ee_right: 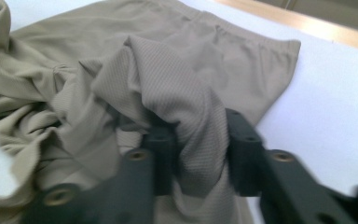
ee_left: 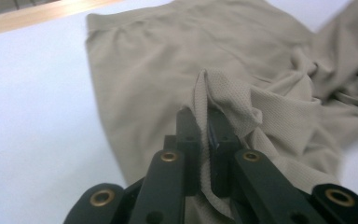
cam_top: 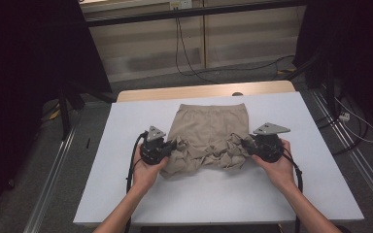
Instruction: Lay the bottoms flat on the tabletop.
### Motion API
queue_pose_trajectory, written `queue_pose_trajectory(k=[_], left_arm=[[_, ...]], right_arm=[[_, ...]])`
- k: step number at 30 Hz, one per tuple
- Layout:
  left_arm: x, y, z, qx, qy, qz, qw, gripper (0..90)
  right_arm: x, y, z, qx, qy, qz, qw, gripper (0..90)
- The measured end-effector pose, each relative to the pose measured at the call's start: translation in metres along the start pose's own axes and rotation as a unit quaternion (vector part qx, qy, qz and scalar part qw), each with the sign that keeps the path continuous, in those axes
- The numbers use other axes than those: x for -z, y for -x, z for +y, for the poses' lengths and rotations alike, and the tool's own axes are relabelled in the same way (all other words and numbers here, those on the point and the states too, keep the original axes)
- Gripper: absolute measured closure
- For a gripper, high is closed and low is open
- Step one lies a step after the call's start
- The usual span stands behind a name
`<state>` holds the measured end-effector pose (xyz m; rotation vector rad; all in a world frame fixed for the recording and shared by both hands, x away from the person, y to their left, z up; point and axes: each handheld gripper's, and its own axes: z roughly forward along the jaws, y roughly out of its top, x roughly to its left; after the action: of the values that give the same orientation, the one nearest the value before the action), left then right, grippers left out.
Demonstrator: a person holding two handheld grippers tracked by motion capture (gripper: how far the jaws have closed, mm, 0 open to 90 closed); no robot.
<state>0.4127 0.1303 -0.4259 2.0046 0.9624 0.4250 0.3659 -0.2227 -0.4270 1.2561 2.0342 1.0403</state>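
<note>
Fabric lies at the middle of the white table [cam_top: 126, 145] in the high view: tan shorts [cam_top: 211, 121], waistband toward the far wooden edge, the near half bunched into folds. The left gripper [cam_top: 173, 144] grips the bunched cloth at its left side and the right gripper [cam_top: 243, 142] at its right, a pairing that suits lifting or folding the near part over the flat part. Bare table surrounds the garment on every side, so there is open room toward the far edge and toward the person.

From the left gripper view, the left gripper [ee_left: 204, 140] has its jaws pressed together on a thin ridge of the shorts [ee_left: 168, 60], with smooth cloth and white surface ahead.

From the right gripper view, the right gripper [ee_right: 200, 149] has its jaws set wider, pinching a thick roll of the shorts [ee_right: 233, 56]; the waistband corner lies beyond, clear of the wooden strip [ee_right: 307, 25].
</note>
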Motion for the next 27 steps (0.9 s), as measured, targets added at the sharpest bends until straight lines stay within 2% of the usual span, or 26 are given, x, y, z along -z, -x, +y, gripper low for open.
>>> queue_pose_trajectory(k=[3,5,6,8,9,11,14,15,16,17,19,20,22,24,26,27], left_arm=[[-0.012,-0.006,-0.006,0.012,-0.018,0.0,0.9998,82.4],[-0.013,-0.004,-0.008,0.015,-0.026,0.009,0.9995,66.3],[-0.01,-0.003,-0.008,0.013,-0.022,0.005,0.9997,62.5],[-0.003,0.001,-0.006,0.008,-0.012,0.011,0.9998,51.8],[0.002,0.004,-0.004,0.008,-0.005,0.008,0.9999,44.8],[0.014,0.01,-0.001,-0.003,0.017,-0.005,0.9998,42.8],[0.026,0.022,0.0,-0.016,0.027,-0.026,0.9992,43.8],[0.027,0.027,-0.001,-0.019,0.027,-0.044,0.9985,49.3],[0.028,0.032,-0.002,-0.024,0.023,-0.065,0.9973,56.9],[0.028,0.038,-0.004,-0.03,0.022,-0.072,0.9967,62.8],[0.024,0.051,-0.009,-0.045,0.011,-0.093,0.9946,67.3],[0.021,0.056,-0.011,-0.056,0.003,-0.103,0.9931,69.3],[0.013,0.068,-0.013,-0.076,-0.006,-0.112,0.9908,66.2],[0.004,0.077,-0.016,-0.092,-0.013,-0.113,0.9893,57.0],[-0.005,0.084,-0.018,-0.105,-0.027,-0.11,0.988,52.5],[-0.009,0.086,-0.019,-0.114,-0.034,-0.103,0.9875,49.4]], right_arm=[[-0.002,0.002,-0.002,-0.01,-0.006,-0.003,0.9999,47.7],[0.003,0.002,-0.002,-0.013,0.003,-0.002,0.9999,39.6],[0.008,0.002,-0.001,-0.018,0.01,-0.004,0.9998,33.4],[0.02,0.001,0.002,-0.03,0.035,-0.015,0.9988,23.0],[0.027,0.0,0.004,-0.032,0.049,-0.017,0.9981,22.3],[0.039,-0.005,0.006,-0.028,0.067,-0.016,0.9972,21.4],[0.046,-0.018,0.006,-0.006,0.071,0.017,0.9973,33.9],[0.043,-0.025,0.004,0.008,0.061,0.037,0.9974,43.7],[0.038,-0.031,0.002,0.02,0.048,0.056,0.9971,46.9],[0.032,-0.038,-0.001,0.028,0.036,0.067,0.9967,47.8],[0.018,-0.051,-0.007,0.051,0.005,0.09,0.9946,53.5],[0.012,-0.056,-0.01,0.062,-0.004,0.099,0.9931,51.0],[0.002,-0.066,-0.013,0.075,-0.02,0.1,0.992,42.2],[-0.009,-0.071,-0.016,0.091,-0.042,0.097,0.9902,31.5],[-0.015,-0.074,-0.019,0.115,-0.059,0.077,0.9886,35.8],[-0.017,-0.073,-0.02,0.122,-0.065,0.067,0.9881,42.6]])
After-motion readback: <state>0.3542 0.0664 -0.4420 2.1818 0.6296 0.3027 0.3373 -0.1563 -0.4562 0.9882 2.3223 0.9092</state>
